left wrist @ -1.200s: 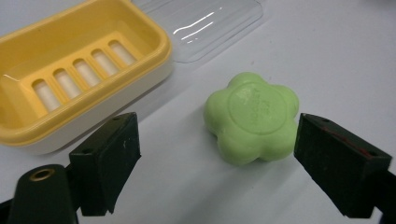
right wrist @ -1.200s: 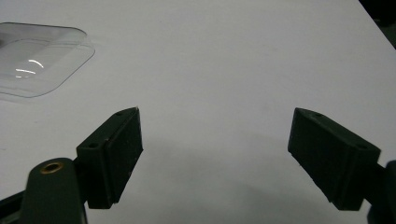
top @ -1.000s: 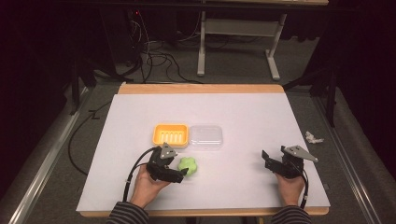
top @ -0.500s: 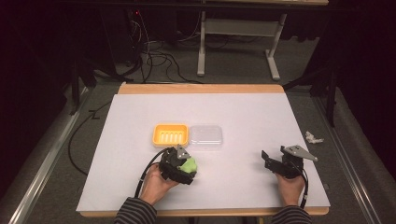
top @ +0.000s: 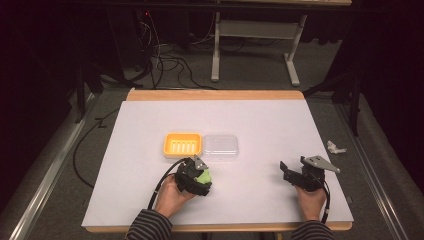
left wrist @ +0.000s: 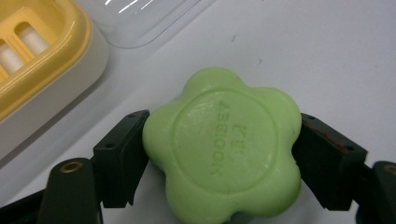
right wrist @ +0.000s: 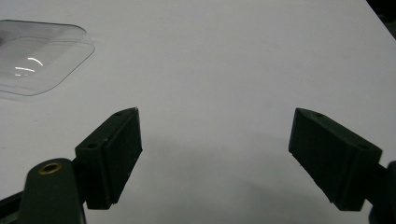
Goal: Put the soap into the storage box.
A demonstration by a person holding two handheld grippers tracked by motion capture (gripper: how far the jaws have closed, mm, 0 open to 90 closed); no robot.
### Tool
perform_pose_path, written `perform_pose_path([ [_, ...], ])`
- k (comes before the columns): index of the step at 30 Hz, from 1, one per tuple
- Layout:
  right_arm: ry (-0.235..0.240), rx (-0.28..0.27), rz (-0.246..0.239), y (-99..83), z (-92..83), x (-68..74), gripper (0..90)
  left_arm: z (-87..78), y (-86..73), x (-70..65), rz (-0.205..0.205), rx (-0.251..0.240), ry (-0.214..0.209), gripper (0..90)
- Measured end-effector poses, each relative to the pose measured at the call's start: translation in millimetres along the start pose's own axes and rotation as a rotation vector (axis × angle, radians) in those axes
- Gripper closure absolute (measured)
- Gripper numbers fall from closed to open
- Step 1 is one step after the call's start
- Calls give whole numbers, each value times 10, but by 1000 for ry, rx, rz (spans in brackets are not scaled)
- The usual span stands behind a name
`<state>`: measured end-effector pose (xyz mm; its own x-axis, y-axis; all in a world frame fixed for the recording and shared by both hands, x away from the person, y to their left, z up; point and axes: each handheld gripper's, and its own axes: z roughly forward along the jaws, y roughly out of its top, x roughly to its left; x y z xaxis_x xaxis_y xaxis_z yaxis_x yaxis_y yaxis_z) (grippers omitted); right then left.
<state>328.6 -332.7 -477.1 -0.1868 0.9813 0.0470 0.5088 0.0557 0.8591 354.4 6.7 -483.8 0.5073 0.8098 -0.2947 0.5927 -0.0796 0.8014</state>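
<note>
One green soap bar is the thing in hand: pale lime, shaped like a flower with rounded lobes, a raised round centre on its face stamped with small lettering too faint to read surely. It lies low over the white tabletop, just in front of the soap dish, toward the person's left.

Counted, there is one soap bar, one yellow soap dish with slotted white ribs in its floor, one clear plastic lid lying touching the dish on its right, and one crumpled white scrap off the tabletop's right edge. Two grippers are held, one in each hand.

In the left gripper view, the left gripper has its fingers clamped on the soap, one pad pressed against each side of the flower shape, the gap as wide as the bar itself. The dish and the lid's corner sit just beyond it.

In the right gripper view, the right gripper has its fingers spread wide apart, with bare tabletop between them, holding and touching nothing. It rests well apart from the soap, near the front right corner.
</note>
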Motion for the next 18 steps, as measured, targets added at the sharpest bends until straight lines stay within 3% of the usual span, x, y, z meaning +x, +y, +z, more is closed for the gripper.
perform_pose_path([
  [4, -1, 0, 1, 0, 0, 0, 175, -8, 0, 21, 7, 7, -23, 254],
  [18, -2, 4, 9, 1, 2, 0, 175, -8, 22, 21, -20, 9, -2, 261],
])
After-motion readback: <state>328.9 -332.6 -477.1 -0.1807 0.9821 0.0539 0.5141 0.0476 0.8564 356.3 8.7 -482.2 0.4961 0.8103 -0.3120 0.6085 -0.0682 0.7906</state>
